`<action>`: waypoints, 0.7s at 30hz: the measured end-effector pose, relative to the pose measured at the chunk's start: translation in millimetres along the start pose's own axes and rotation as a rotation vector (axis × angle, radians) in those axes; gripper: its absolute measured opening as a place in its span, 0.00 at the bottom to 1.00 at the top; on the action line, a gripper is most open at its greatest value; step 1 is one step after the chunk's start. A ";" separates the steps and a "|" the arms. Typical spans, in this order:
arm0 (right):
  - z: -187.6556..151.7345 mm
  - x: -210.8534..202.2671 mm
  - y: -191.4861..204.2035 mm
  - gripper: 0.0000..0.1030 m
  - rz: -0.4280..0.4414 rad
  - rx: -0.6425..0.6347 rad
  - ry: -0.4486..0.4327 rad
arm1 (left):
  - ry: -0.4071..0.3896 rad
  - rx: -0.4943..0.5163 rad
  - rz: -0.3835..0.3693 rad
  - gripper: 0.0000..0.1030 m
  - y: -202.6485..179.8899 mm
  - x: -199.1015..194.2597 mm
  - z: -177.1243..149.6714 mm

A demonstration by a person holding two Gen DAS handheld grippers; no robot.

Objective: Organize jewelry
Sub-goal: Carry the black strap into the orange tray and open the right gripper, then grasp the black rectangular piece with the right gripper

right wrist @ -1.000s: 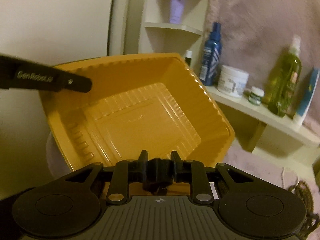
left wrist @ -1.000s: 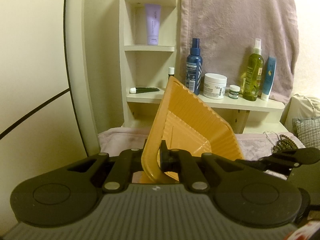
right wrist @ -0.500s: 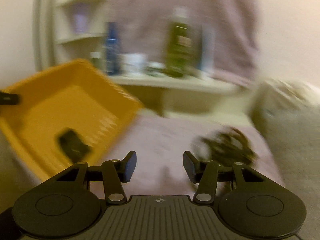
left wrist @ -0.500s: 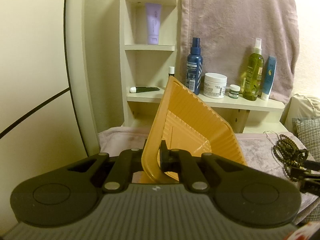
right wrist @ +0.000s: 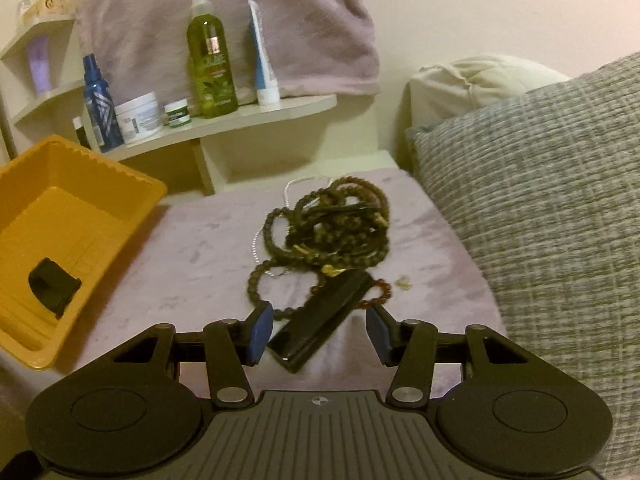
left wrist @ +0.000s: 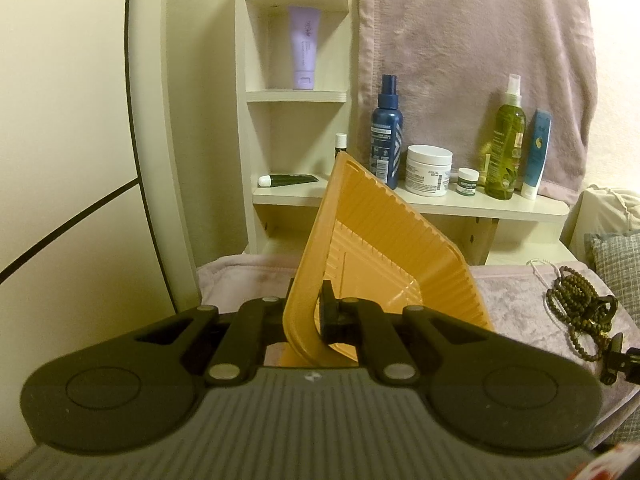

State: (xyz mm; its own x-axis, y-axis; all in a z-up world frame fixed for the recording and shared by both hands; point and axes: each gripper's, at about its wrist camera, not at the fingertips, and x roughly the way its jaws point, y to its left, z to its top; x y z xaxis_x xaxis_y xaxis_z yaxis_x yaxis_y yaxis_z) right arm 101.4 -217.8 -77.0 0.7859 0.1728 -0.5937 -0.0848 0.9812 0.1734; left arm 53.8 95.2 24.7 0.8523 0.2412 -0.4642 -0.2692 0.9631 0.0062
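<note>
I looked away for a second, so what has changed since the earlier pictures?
The right gripper left the orange tray, dropping a small black item inside, and swung right to the pile of bead necklaces. Its jaws have opened and now straddle a black bar-shaped piece without pressing it. Unchanged: the left gripper stays clamped on the tilted tray's rim, and the shelf bottles have not moved.

A pale wooden shelf (left wrist: pixel 500 208) holds a dark blue spray bottle (left wrist: pixel 386 136), a white jar (left wrist: pixel 428 170), a small green-labelled pot (left wrist: pixel 467 182), a green spray bottle (left wrist: pixel 503 148) and a blue-and-white tube (left wrist: pixel 536 156). A lilac tube (left wrist: pixel 304 48) stands on a higher shelf. A mauve towel (left wrist: pixel 472 52) hangs behind. A grey woven cushion (right wrist: pixel 540 200) lies at right.
</note>
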 end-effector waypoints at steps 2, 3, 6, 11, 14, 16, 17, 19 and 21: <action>-0.4 5.5 3.9 0.50 0.000 -0.007 0.012 | 0.000 0.000 0.000 0.07 0.2 -0.1 0.0; 0.1 9.0 5.1 0.50 -0.003 -0.007 0.023 | 0.001 0.000 -0.001 0.07 0.3 0.1 0.1; -0.3 8.4 3.1 0.50 -0.025 0.005 0.029 | 0.001 -0.001 -0.001 0.07 -0.1 0.2 0.0; 1.0 4.1 3.4 0.37 -0.082 -0.012 0.025 | -0.002 -0.002 0.002 0.07 -0.8 -0.3 -0.6; 2.0 9.8 2.9 0.36 -0.075 0.008 0.046 | -0.001 -0.002 0.001 0.07 -0.9 -0.2 -0.7; 2.0 14.8 1.9 0.36 -0.068 0.027 0.059 | 0.000 -0.003 0.001 0.07 -1.2 -0.6 -0.9; 2.6 15.4 1.4 0.34 -0.067 0.042 0.062 | -0.001 -0.002 0.001 0.07 -1.1 -0.3 -0.7; 3.4 14.4 1.5 0.30 -0.064 0.055 0.065 | -0.002 0.000 0.002 0.07 -1.4 -0.4 -0.8; 3.7 11.5 1.3 0.25 -0.060 0.056 0.057 | -0.002 -0.002 0.002 0.07 -1.1 -0.4 -0.7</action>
State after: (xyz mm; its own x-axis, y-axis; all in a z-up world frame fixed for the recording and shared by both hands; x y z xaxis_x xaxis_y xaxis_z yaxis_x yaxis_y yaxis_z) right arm 112.6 -214.8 -80.7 0.7520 0.1196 -0.6482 -0.0028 0.9840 0.1782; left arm 53.4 93.9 24.2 0.8526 0.2431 -0.4626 -0.2718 0.9623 0.0049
